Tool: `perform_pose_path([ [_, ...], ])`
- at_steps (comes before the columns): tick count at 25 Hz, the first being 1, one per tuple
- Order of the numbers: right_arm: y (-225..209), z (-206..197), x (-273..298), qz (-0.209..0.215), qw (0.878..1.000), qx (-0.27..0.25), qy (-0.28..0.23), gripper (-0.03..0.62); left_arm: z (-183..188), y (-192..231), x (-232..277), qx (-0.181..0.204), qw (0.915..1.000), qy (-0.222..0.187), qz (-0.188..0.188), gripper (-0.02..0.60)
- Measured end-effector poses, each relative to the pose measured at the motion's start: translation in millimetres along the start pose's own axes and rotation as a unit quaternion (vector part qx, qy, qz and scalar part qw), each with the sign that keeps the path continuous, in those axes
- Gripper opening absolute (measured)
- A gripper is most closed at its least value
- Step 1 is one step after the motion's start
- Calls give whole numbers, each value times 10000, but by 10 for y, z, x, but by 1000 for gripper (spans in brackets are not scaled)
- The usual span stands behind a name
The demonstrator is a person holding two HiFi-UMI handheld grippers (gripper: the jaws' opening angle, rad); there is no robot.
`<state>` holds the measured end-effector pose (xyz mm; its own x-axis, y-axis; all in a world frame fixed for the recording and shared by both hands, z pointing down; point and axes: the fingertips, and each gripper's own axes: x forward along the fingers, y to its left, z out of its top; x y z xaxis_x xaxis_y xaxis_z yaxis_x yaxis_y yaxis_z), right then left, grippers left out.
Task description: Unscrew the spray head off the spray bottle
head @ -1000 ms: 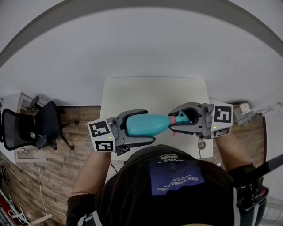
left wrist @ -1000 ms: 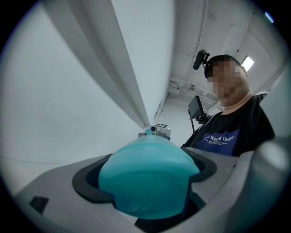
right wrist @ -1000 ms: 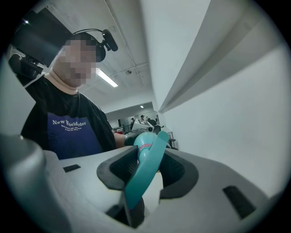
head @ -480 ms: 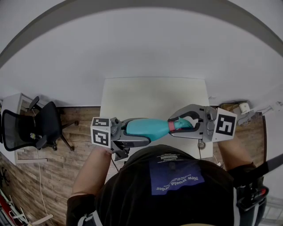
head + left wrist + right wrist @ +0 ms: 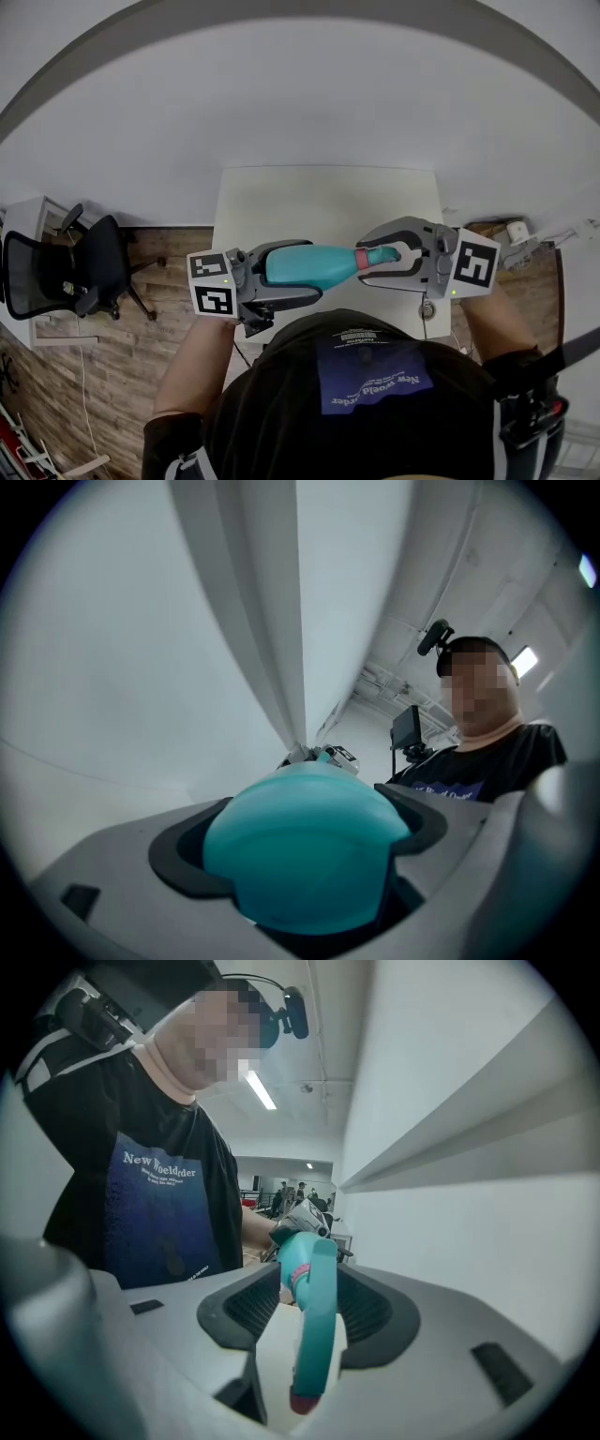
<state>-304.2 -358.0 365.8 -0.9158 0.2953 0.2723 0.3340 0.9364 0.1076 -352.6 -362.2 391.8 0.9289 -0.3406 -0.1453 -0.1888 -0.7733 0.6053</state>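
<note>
- Fingers (image 5: 176,855) of the left gripper (image 5: 311,270) are closed on the rounded base of a teal plastic spray bottle (image 5: 305,264), with dark pads hugging it on either side.
- Fingers (image 5: 239,1307) of the right gripper (image 5: 367,262) clamp the teal spray head (image 5: 380,255) at the bottle's other end. Its trigger, tipped in red (image 5: 302,1401), hangs down between the ribbed pads.
- A pink-red collar (image 5: 361,260) marks where the spray head meets the bottle's neck.
- The bottle lies level in the air between the two grippers, above the near edge of a white rectangular surface (image 5: 328,202), not touching it.
- Each gripper carries a cube with black square markers, the left cube (image 5: 211,285) and the right cube (image 5: 474,265) at the outer ends.
- The person's dark shirt with a blue printed panel (image 5: 370,375) fills the bottom of the head view, and bare forearms (image 5: 199,361) reach out to both grippers.
- A plain white wall (image 5: 309,103) stands behind the surface's far edge.
- Wood-plank flooring (image 5: 117,352) shows to the left of the surface, and a narrower strip of it to the right.
- A black office chair on castors (image 5: 84,272) stands on the planks at the left, well apart from the surface, beside a white piece of furniture (image 5: 23,220).
- In the right gripper view a ceiling strip light (image 5: 261,1089) glows above an open room with small, blurred figures far back.
</note>
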Motion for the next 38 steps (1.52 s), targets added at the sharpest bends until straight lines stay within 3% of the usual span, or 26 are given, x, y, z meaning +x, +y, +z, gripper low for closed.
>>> perform_pose_path([
  [2, -28, 18, -47, -60, 9997, 227, -91, 210, -3, 14, -11, 274, 9995, 7, 157, 474],
  [5, -146, 115, -89, -237, 9975, 565, -342, 248, 30, 7, -127, 791, 9962, 29, 367, 474],
  [9, -382, 136, -267, -571, 9839, 1455, -870, 252, 47, 0, -277, 1796, 9806, 186, 760, 474],
  [13, -591, -61, -551, -666, 9472, 2849, -1310, 252, 111, 17, -233, 2706, 9560, 291, 1094, 474],
  [18, -628, -429, -673, -417, 8785, 4483, -1601, 284, 133, -18, -148, 3503, 9249, 450, 1408, 474],
  [20, -601, -544, -612, -239, 8451, 5056, -1718, 284, 101, -46, -152, 3976, 9053, 619, 1362, 474],
  [22, -554, -558, -383, 6, 8121, 5547, -1813, 284, 76, -71, -265, 4567, 8766, 849, 1254, 474],
  [25, -460, -513, -48, 435, 7736, 6040, -1867, 285, 65, -85, -410, 4938, 8536, 978, 1341, 474],
  [27, -433, -489, -7, 671, 7628, 6138, -1920, 285, 39, -94, -344, 5116, 8425, 967, 1384, 474],
  [30, -378, -449, -21, 961, 7564, 6172, -1941, 285, -59, -133, -167, 5411, 8238, 1015, 1348, 474],
  [36, -327, -441, 66, 1258, 7448, 6308, -1776, 284, -153, -191, 6, 6189, 7599, 1467, 1339, 474],
  [38, -306, -447, 73, 1325, 7449, 6305, -1734, 282, -177, -196, 54, 6358, 7437, 1578, 1335, 474],
])
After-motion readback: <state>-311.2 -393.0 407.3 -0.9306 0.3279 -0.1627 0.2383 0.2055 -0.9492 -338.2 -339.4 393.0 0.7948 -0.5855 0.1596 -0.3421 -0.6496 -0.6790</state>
